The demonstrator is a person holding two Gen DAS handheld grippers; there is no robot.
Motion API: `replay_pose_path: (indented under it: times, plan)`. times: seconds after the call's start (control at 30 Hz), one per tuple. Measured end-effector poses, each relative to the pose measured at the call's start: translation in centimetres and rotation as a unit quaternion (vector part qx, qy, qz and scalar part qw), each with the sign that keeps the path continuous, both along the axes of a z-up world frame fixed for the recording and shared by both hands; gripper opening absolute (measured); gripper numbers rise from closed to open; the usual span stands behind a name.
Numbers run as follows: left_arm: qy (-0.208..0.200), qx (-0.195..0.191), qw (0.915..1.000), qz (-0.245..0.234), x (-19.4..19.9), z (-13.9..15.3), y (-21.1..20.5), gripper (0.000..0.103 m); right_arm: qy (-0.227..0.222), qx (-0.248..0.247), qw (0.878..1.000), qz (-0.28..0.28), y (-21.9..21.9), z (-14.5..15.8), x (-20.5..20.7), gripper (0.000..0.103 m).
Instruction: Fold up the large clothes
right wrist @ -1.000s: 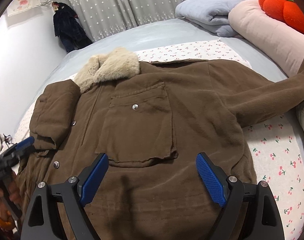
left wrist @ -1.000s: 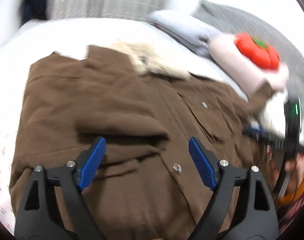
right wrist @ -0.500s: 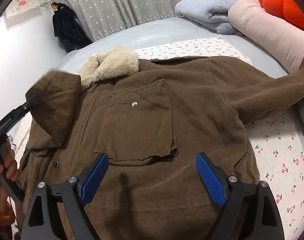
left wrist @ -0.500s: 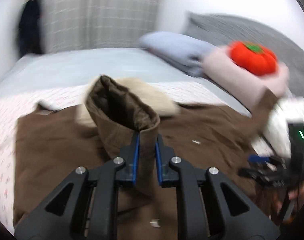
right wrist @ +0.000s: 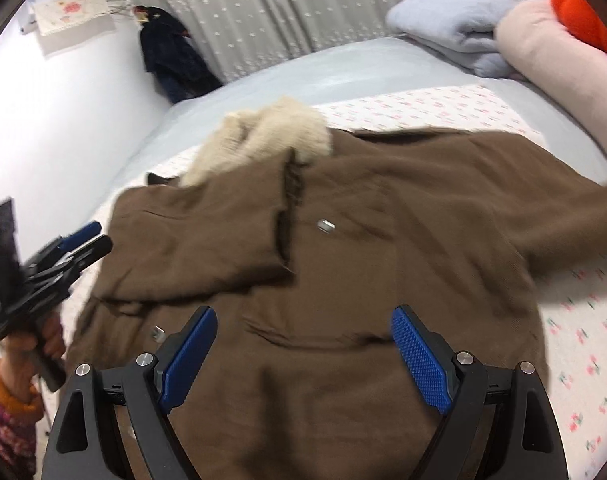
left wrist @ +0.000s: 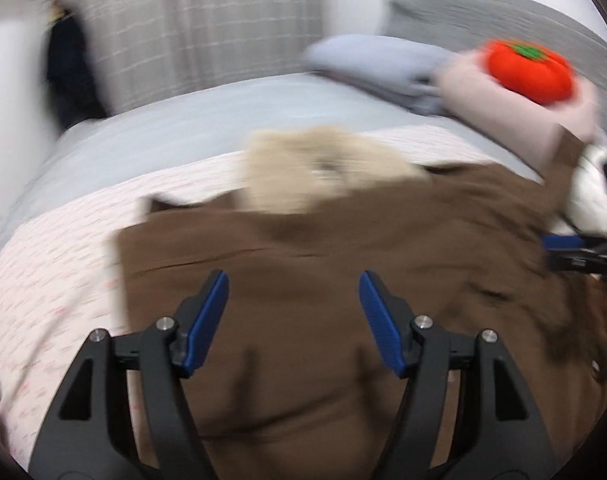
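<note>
A large brown jacket (right wrist: pixel 383 240) with a cream fur collar (right wrist: pixel 263 140) lies front up on the bed. One sleeve (right wrist: pixel 199 240) is folded across its chest; the other sleeve (right wrist: pixel 563 216) stretches out to the right. My left gripper (left wrist: pixel 293 320) hovers over the jacket (left wrist: pixel 323 280), its jaws opening with nothing between them. It also shows at the left edge of the right wrist view as the left gripper (right wrist: pixel 71 248), held in a hand (right wrist: pixel 35 344). My right gripper (right wrist: pixel 303 356) stands open above the jacket's lower front, holding nothing.
A cherry-print sheet (right wrist: pixel 583 340) covers the bed under the jacket. At the head lie a folded grey-blue blanket (right wrist: pixel 455 28), a pink pillow (right wrist: pixel 551 60) and an orange plush pumpkin (left wrist: pixel 531 72). A dark garment (right wrist: pixel 171 56) hangs by the curtain.
The left gripper shut on the jacket's sleeve, lifted it across the chest and let go; its jaws now stand apart. The sleeve lies folded over the front. The right gripper stayed open.
</note>
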State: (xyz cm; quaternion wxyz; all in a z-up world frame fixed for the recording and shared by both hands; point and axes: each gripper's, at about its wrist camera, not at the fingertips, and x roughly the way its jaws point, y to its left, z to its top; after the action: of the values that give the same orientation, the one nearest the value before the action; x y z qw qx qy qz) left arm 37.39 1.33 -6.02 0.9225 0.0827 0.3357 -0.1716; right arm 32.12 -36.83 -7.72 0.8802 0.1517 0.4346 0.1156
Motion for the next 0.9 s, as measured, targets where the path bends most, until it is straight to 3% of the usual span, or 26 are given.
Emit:
replay_pose_path:
  times: [0.13,0.27,0.33,0.47,0.5,0.57,0.63,0.7,0.77,0.83,0.9]
  plan:
    - [0.025,-0.04,0.9944,0.095,2.8,-0.8,7.6,0.069,0.01,0.012,0.999,0.029,2.2,0.1,4.7,0.091]
    - [0.043,-0.07,0.9879,0.132,4.2,-2.2,10.7,0.069,0.031,0.001,0.999,0.023,3.8,-1.6,9.7,0.089]
    - [0.047,-0.078,0.9869,0.133,4.7,-2.5,11.3,0.067,0.041,-0.011,0.999,0.015,4.6,-2.8,11.7,0.078]
    - [0.044,-0.095,0.9861,0.129,5.1,-2.1,11.2,0.066,0.04,-0.052,0.998,0.019,7.4,-3.4,13.4,0.021]
    - [0.04,-0.101,0.9866,0.121,5.1,-1.7,11.1,0.066,0.028,-0.057,0.998,0.029,8.0,-2.7,13.2,0.014]
    - [0.026,-0.105,0.9885,0.105,5.1,-1.2,10.5,0.065,-0.02,-0.061,0.997,0.043,9.3,0.3,11.7,0.012]
    - [0.022,-0.113,0.9898,0.084,5.5,-1.0,9.5,0.058,-0.049,-0.064,0.996,0.036,9.5,2.5,10.5,0.011]
    - [0.036,-0.128,0.9889,0.067,6.4,-1.8,8.3,0.053,-0.056,-0.067,0.996,0.017,8.9,3.4,9.8,0.011]
    - [0.047,-0.107,0.9903,0.075,7.5,-3.0,7.2,0.053,-0.051,-0.068,0.996,0.002,7.8,3.1,9.6,0.011]
    - [0.049,-0.05,0.9913,0.111,8.7,-5.0,6.4,0.052,-0.016,-0.06,0.998,-0.009,6.3,1.2,10.0,0.012]
    - [0.064,-0.041,0.9889,0.128,9.3,-6.8,6.5,0.055,0.013,-0.063,0.998,-0.015,5.6,-1.0,10.4,0.016]
